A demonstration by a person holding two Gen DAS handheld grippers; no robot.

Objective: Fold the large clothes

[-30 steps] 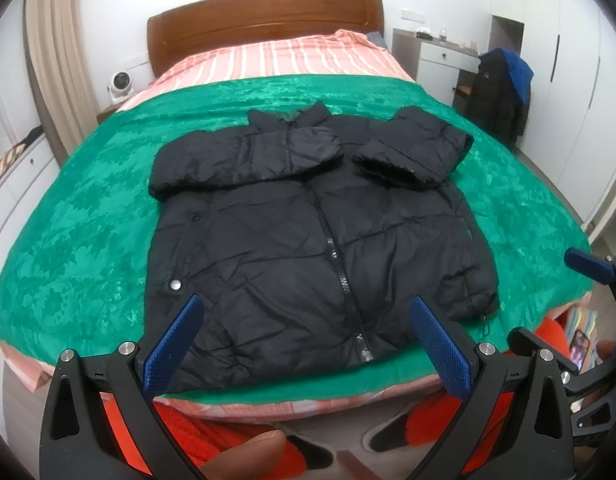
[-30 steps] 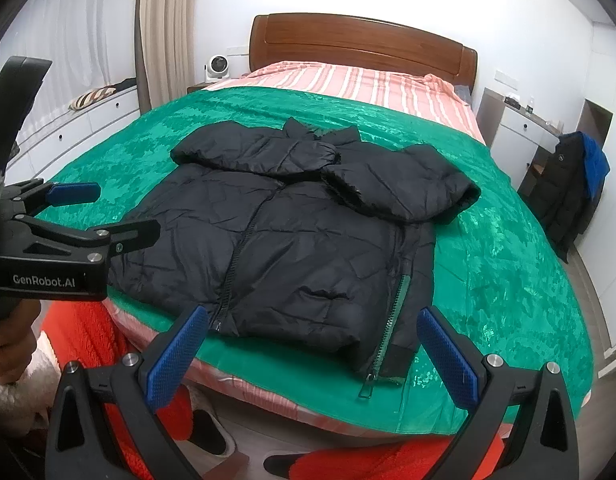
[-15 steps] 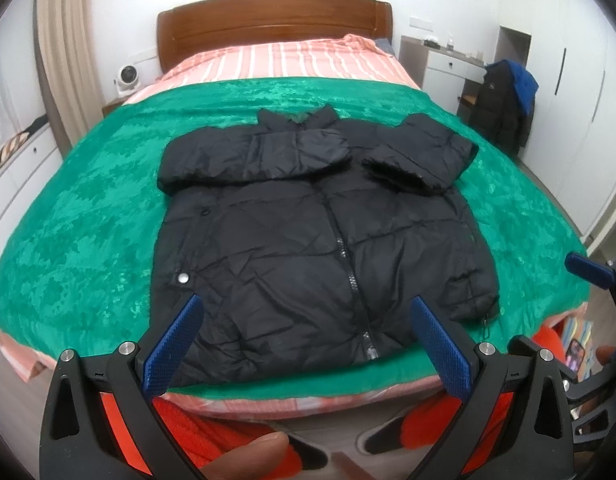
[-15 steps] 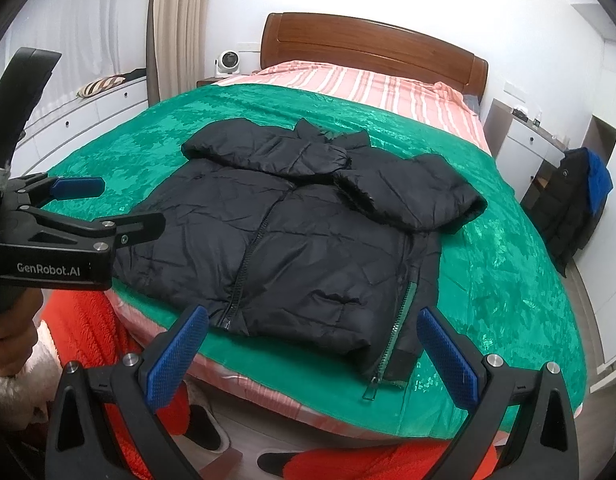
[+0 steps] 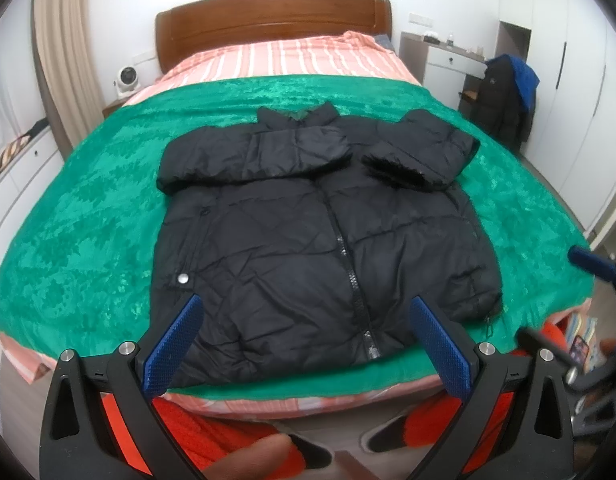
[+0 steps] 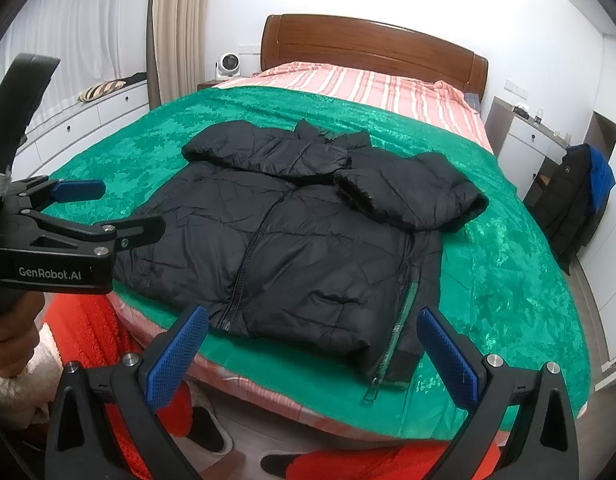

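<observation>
Black jacket [image 5: 320,240]; green blanket [image 5: 87,240]; pink-striped sheet [image 5: 287,56].

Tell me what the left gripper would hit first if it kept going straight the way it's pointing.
Most likely the black puffer jacket on the green blanket: the open left gripper aims at its near hem by the zipper, with nothing between. Exact depth is unclear.

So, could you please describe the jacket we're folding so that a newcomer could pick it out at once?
Start at the wooden-headboard bed with its green blanket. The black puffer jacket lies flat there near the foot edge, zipped, both sleeves folded across its chest. The other dark coat, under a blue garment, hangs off the bed by the white cabinet.
</observation>
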